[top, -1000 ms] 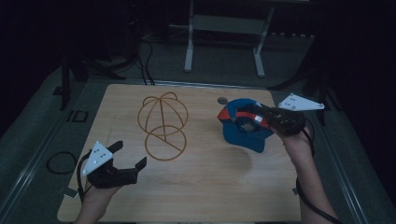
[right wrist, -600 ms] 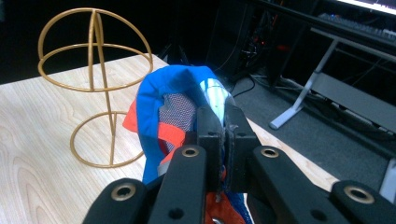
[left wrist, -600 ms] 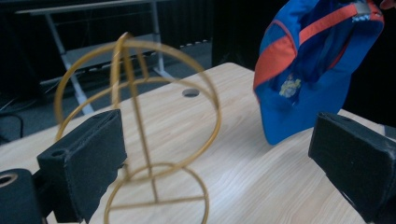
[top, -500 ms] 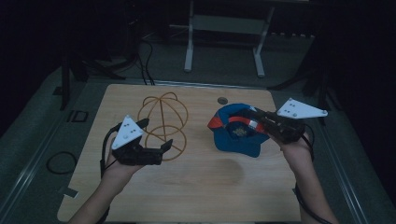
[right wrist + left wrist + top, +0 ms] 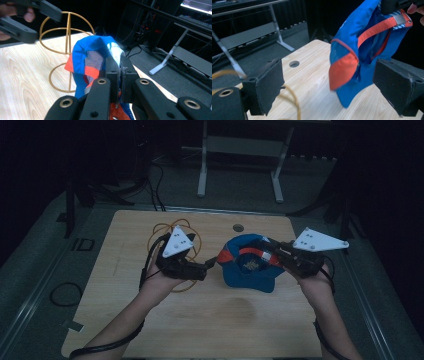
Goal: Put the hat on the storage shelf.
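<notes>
Blue fabric cap with an orange brim and orange strap (image 5: 248, 265) is held up off the light wooden tabletop (image 5: 210, 320), toward its right half, as seen in the high view. A shadow is cast on the wood beneath it. The cap's rear edge is pinched between the closed pads of the right claw (image 5: 119, 75); in the right gripper view the black jaws are seen pressed together on the blue cloth, with mesh lining visible inside the crown. The left claw (image 5: 209, 267) is held just beside the orange brim, its jaws spread wide and recently narrowing slightly; in the left gripper view the brim (image 5: 343, 72) is seen between the two black pads (image 5: 270, 85) without being touched by either. The cap is seen hanging tilted, brim downward, in that view. Behind the left claw, a gold wire stand of crossed hoops (image 5: 170, 232) is seen standing on the tabletop. Farther back, a round hole (image 5: 238, 227) is noted near the tabletop's far edge, and a grey metal frame (image 5: 240, 165) stands on the floor beyond.
</notes>
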`<state>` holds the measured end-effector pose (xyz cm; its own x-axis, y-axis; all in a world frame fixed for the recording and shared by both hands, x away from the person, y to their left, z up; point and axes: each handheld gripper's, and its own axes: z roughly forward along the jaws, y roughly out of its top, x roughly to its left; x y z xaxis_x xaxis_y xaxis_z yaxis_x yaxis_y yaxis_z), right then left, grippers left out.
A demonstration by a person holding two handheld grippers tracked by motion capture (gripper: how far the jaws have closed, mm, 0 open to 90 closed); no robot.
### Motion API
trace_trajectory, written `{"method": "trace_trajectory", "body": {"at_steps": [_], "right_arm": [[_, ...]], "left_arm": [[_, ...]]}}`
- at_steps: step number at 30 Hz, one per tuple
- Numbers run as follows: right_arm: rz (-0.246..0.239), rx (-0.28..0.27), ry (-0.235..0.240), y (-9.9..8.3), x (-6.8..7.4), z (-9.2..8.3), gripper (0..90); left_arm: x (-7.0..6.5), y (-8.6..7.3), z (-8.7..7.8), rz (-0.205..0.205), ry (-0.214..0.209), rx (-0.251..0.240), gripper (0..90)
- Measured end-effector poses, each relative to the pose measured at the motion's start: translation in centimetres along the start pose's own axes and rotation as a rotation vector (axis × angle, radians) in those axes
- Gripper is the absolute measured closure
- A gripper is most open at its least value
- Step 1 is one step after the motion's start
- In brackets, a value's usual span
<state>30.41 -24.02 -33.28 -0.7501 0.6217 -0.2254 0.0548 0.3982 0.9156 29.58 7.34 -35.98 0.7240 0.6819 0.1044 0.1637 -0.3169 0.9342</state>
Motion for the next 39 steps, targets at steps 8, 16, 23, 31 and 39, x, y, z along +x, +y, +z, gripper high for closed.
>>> {"method": "trace_trajectory", "body": {"at_steps": [8, 16, 23, 31, 39], "right_arm": [[-0.011, -0.004, 0.022, 0.5, 0.8, 0.5, 87.3], [-0.020, -0.019, 0.037, 0.6, 1.3, 0.4, 87.3], [-0.029, -0.027, 0.049, 0.8, 1.7, 0.2, 87.3], [-0.019, -0.022, 0.068, 0.6, 2.0, 0.5, 87.3], [-0.003, -0.030, 0.078, 0.1, 2.3, 0.4, 87.2]], "left_arm": [[-1.4, 2.2, 3.1, 0.040, -0.024, 0.027, 19.7], [-1.9, 3.2, 5.1, 0.047, -0.054, 0.054, 36.8], [-2.2, 3.3, 6.1, 0.041, -0.054, 0.108, 54.5], [-2.6, 3.4, 7.1, 0.032, -0.028, 0.113, 81.1], [-2.7, 3.8, 7.4, 0.050, -0.007, 0.091, 89.6]]}}
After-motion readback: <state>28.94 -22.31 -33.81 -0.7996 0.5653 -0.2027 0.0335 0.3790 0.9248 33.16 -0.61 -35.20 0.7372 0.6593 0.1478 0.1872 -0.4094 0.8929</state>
